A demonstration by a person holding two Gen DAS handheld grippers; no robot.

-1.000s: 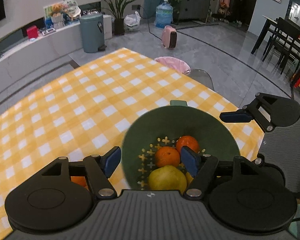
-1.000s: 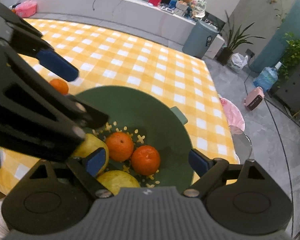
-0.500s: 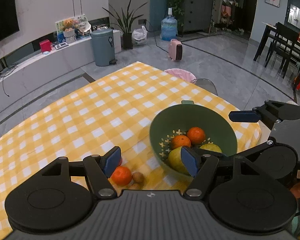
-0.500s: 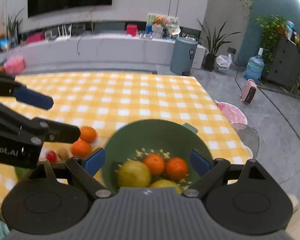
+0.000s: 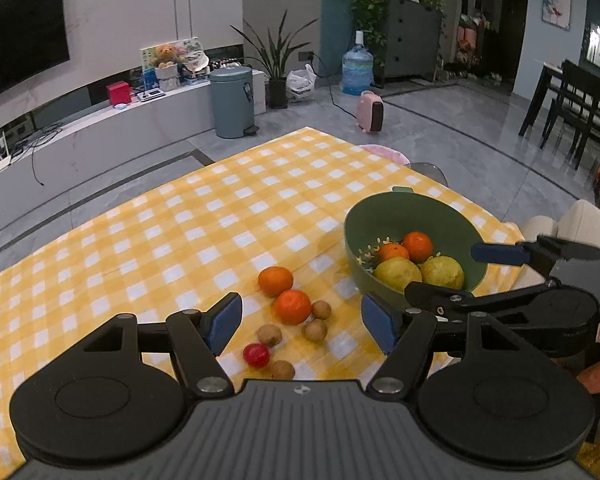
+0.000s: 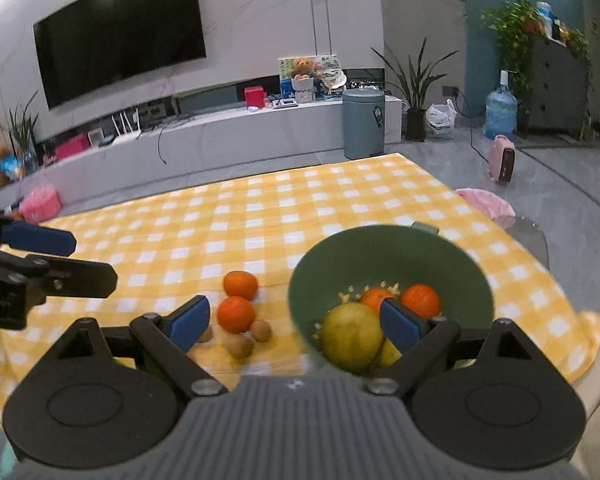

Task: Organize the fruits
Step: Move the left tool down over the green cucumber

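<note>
Both tongs, left and right, apart and empty; bowl fruit partly hidden behind right fingers.

Bowl on table, near right edge. Inside bowl: two pears at near side, two oranges behind them. Left of bowl, on cloth: two oranges, one behind other. Small round fruits clustered just near them, cherry tomato nearest. Bin and TV bench far beyond table; heater far right on floor.
</note>
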